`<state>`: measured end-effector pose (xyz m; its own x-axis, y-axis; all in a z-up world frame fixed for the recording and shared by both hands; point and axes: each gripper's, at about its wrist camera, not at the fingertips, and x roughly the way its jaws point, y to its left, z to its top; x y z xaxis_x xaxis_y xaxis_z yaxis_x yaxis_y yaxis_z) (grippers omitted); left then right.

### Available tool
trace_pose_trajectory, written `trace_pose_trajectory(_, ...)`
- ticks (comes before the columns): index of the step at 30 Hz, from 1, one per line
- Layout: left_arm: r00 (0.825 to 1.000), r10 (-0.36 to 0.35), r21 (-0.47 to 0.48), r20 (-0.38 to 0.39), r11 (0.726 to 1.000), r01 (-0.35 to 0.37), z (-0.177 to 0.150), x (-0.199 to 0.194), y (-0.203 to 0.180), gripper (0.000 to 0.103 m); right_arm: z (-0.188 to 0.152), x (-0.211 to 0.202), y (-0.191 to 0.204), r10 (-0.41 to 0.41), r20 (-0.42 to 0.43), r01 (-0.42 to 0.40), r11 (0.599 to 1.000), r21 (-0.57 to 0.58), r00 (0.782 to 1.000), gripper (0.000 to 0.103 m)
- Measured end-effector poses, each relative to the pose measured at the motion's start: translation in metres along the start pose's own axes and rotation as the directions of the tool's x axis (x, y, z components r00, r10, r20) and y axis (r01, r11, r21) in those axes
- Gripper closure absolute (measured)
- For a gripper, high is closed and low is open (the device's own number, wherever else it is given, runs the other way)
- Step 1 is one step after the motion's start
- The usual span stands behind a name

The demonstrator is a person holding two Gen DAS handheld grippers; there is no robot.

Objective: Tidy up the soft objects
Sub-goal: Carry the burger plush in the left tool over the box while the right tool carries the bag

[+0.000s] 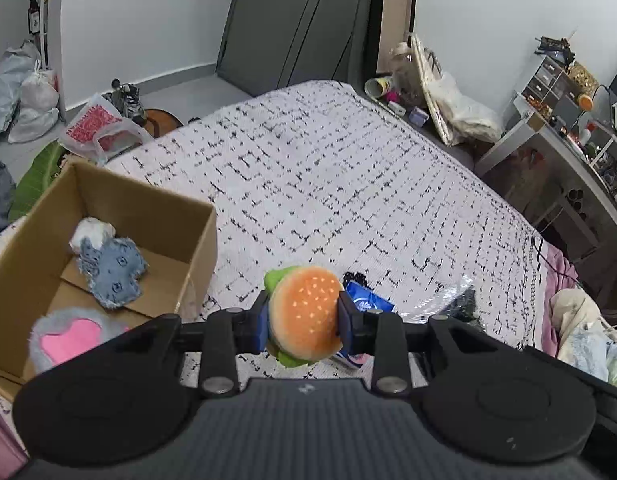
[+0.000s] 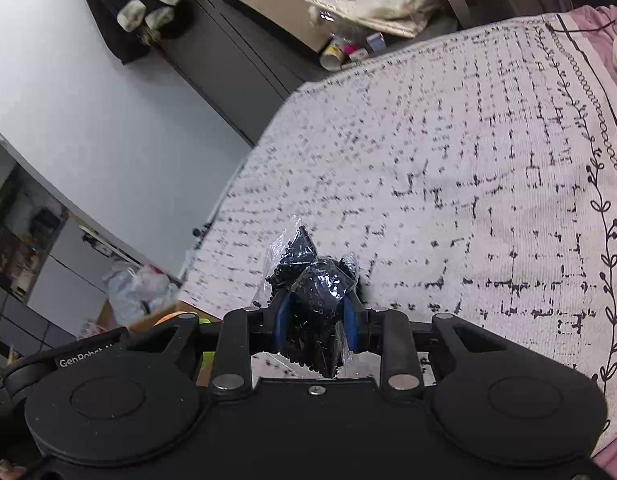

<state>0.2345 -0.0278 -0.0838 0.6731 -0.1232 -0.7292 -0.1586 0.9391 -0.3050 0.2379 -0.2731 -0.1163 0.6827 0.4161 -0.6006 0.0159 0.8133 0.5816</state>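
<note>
The left gripper, held level above the patterned bedspread just right of an open cardboard box, is clamped on a plush hamburger, while the right gripper, tilted over the same bed, is closed on a crinkled clear bag of small black pieces. The squashy burger could spring from its side-on pinch and fall short of the box, where a blue plush and a grey-and-pink toy already lie. The slick bag, held only by a fold, could slide free or tear.
</note>
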Motion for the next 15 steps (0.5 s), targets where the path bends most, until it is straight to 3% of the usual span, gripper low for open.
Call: trace_pose_trajectory(15,0.996,0.057,-0.013,0.068,0.998,-0.056,0.012,-0.045,0.02,0.07,0.003,-0.032,0.017,0.086,0.047,-0.084,0.996,-0.041,0.995,0.076)
